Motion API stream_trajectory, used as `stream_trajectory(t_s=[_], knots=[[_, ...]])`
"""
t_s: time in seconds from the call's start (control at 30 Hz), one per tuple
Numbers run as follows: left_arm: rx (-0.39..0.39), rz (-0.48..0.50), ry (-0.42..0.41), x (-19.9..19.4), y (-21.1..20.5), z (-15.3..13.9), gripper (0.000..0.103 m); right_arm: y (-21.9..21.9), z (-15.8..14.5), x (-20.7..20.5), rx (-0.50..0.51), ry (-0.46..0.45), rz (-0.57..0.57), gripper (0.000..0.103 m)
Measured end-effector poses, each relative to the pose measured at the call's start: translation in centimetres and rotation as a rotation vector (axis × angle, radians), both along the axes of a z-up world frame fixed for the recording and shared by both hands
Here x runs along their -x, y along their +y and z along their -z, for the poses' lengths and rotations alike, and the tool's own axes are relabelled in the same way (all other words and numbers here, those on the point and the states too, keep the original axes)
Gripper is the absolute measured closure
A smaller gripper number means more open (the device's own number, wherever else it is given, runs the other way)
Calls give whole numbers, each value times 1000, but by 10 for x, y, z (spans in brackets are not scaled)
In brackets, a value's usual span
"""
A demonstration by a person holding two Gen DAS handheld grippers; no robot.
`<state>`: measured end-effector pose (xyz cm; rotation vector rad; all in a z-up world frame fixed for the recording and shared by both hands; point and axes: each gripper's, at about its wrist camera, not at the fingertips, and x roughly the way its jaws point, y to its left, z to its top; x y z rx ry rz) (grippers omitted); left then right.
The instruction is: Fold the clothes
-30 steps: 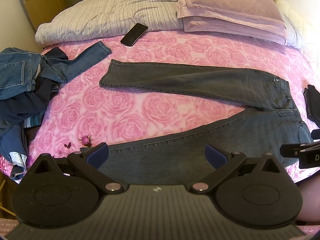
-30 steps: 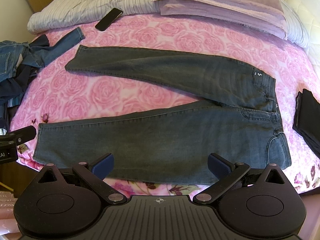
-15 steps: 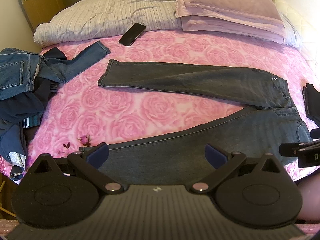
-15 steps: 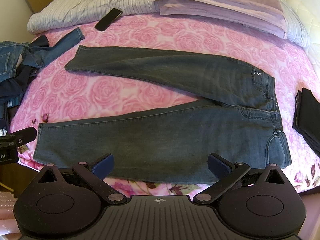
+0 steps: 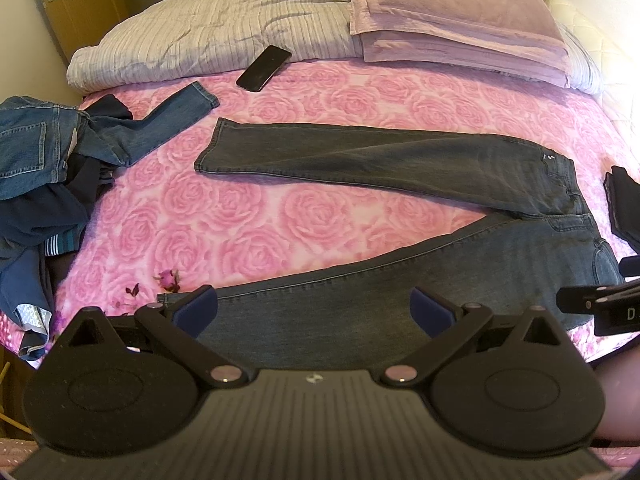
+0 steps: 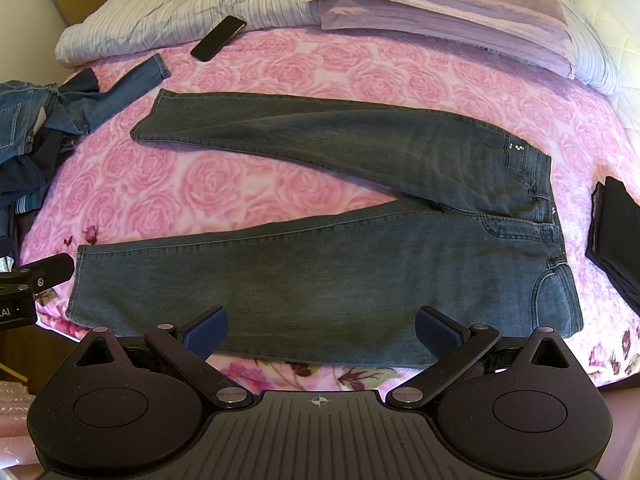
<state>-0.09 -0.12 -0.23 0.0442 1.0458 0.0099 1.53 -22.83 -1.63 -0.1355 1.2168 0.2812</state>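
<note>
Dark grey jeans [image 5: 400, 160] [image 6: 340, 264] lie flat on the pink rose bedspread [image 5: 240, 224] [image 6: 180, 188], legs spread in a V toward the left, waistband at the right. My left gripper [image 5: 314, 310] hovers open over the near leg close to its hem, nothing between its blue pads. My right gripper [image 6: 322, 330] is open above the near edge of the same leg, nearer the waist. Each gripper's tip shows at the edge of the other's view: the right one [image 5: 592, 304], the left one [image 6: 36, 276].
A heap of blue jeans and dark clothes [image 5: 48, 168] [image 6: 36, 128] lies at the bed's left edge. A black phone [image 5: 264, 68] [image 6: 218, 38] rests by the pillows [image 5: 440, 20] [image 6: 420, 4]. A folded black garment [image 5: 624, 208] [image 6: 616, 236] sits at the right.
Both grippers have held almost still; the views shifted only slightly. The jeans lie as before.
</note>
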Motion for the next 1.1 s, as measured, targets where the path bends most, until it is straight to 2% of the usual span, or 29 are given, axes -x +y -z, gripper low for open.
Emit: stream_trajectory(t_s=[1.1], knots=[[-23, 38, 4, -10, -22, -1, 2, -14, 4, -9, -6, 14, 5, 1]])
